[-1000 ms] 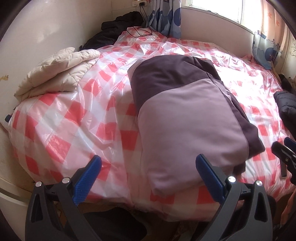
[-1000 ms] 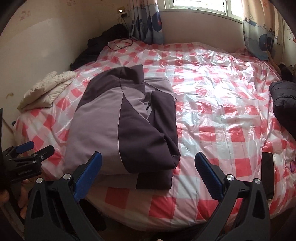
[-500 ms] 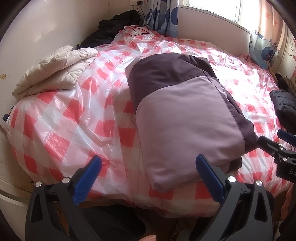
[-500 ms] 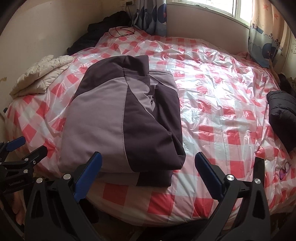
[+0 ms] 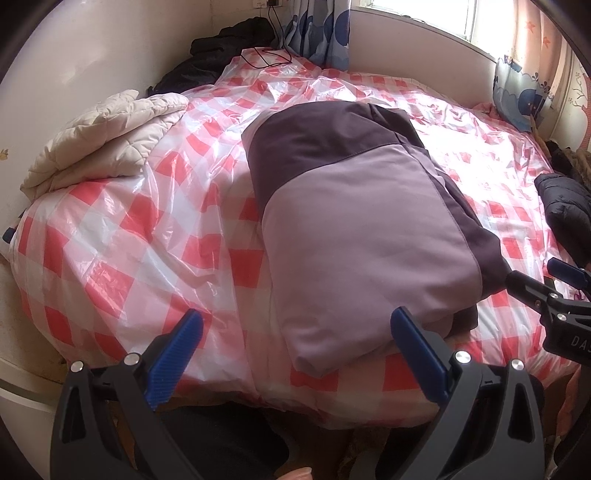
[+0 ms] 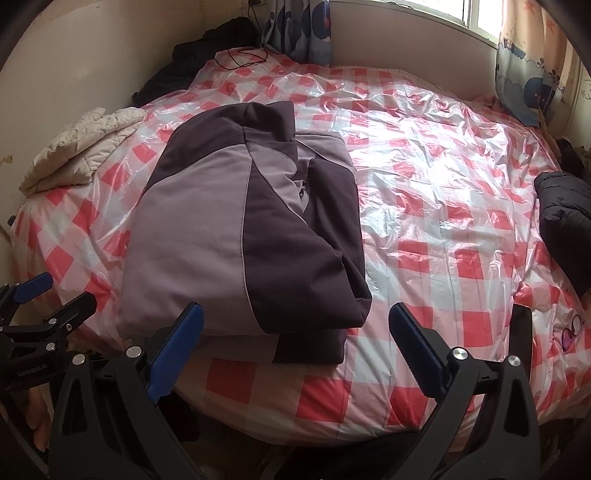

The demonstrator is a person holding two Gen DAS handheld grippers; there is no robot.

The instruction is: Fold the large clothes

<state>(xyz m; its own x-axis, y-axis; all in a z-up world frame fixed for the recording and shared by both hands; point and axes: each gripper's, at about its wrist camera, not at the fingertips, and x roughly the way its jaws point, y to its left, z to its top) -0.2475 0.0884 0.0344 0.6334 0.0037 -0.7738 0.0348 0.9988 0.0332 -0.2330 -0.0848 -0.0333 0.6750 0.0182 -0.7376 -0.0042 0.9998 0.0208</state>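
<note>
My left gripper [image 5: 295, 350] hangs at the near edge of the bed [image 5: 110, 236], its jaws spread wide with nothing between them; the blue pads frame the near end of the folded jacket [image 5: 362, 236] without touching it. My right gripper [image 6: 295, 347] is the same, jaws wide apart and empty, held just off the bed's near edge. The jacket lies folded into a thick rectangle on the red-and-white checked cover, which has a clear plastic sheet [image 6: 424, 158] crinkled over it. From the right wrist view the jacket sits toward the left half of the bed, pale lilac on one side and dark purple on the other, with a dark sleeve lapped across the top and a zip showing near the middle. A cream quilted garment [image 5: 103, 140] is folded at the far left by the wall, well apart from the jacket. A black puffy garment [image 6: 565, 221] rests at the right edge of the bed, and dark clothes [image 5: 221, 48] are heaped in the far corner beneath the curtain [image 5: 321, 33].
</note>
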